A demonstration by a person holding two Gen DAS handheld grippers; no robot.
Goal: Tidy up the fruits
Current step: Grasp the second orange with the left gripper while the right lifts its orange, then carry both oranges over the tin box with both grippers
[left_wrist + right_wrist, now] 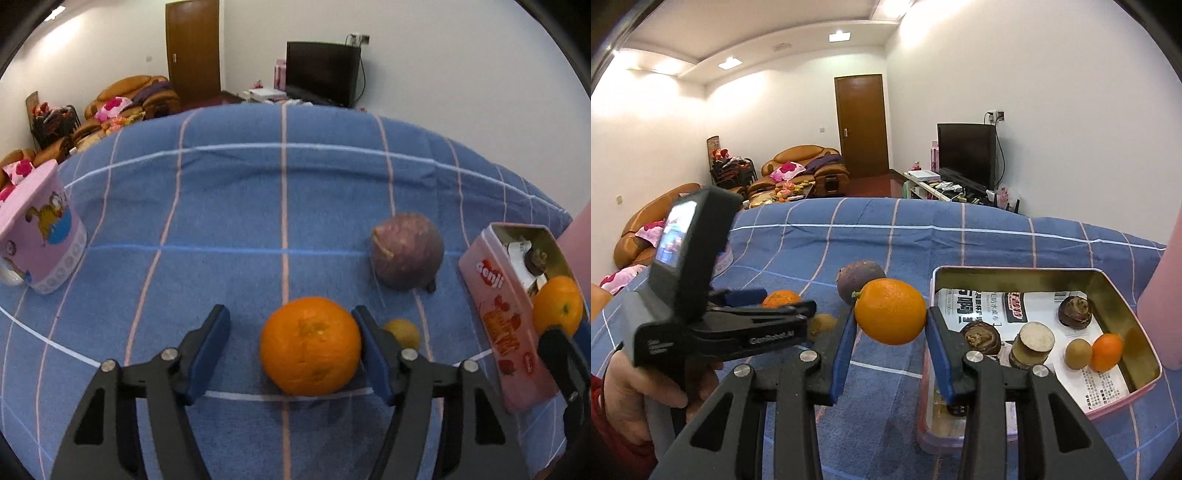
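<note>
On a table draped in a blue checked cloth (229, 206), the left gripper (291, 343) straddles a large orange (310, 345) resting near the table's front edge. One blue pad touches the fruit's side while the other stands clear, so the jaws are parted and not yet clamped. The right gripper (891, 343) pinches a smaller orange fruit (890, 311) between its pads and holds it in the air just beside the near corner of a pink tin (1145, 354) at the table's right edge. Inside the tin lie brown fruits and a small orange one (1106, 351). A purple round fruit (406, 251) and a small yellowish fruit (404, 332) sit on the cloth between the large orange and the tin. A pink cartoon mug (40, 232) stands at the left edge.
</note>
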